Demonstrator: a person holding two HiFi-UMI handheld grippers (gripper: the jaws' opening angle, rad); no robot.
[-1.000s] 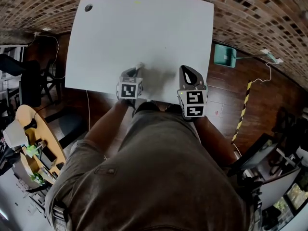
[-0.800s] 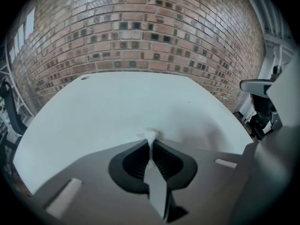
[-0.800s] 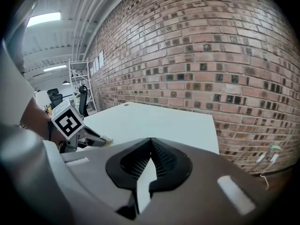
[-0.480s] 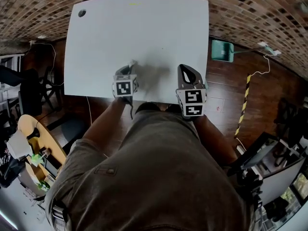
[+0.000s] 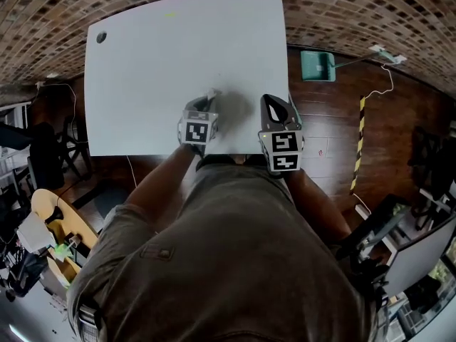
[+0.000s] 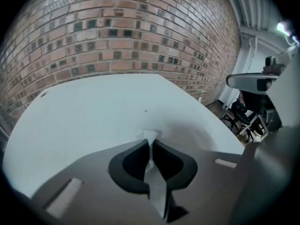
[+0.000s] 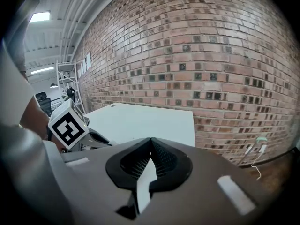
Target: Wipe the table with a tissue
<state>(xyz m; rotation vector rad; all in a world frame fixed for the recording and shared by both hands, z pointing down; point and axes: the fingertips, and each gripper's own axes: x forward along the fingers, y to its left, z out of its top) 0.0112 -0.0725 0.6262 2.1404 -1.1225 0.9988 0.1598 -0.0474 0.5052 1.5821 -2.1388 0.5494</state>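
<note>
A white tissue is pinched in my left gripper, and its crumpled tip presses on the white table. From the head view this left gripper sits near the table's front edge, with the tissue poking out ahead of it. Just to its right hovers my right gripper, by the table's front right corner. In the right gripper view the right gripper is shut with nothing in it. The left gripper's marker cube shows there at the left.
A dark round hole marks the table's far left corner, and a small dark speck lies ahead of the tissue. A brick wall backs the table. A green dustpan and striped tape lie on the wooden floor, right.
The left gripper with the tissue slid slightly left along the table, then back right, closer to the right gripper. The right gripper has barely moved.
</note>
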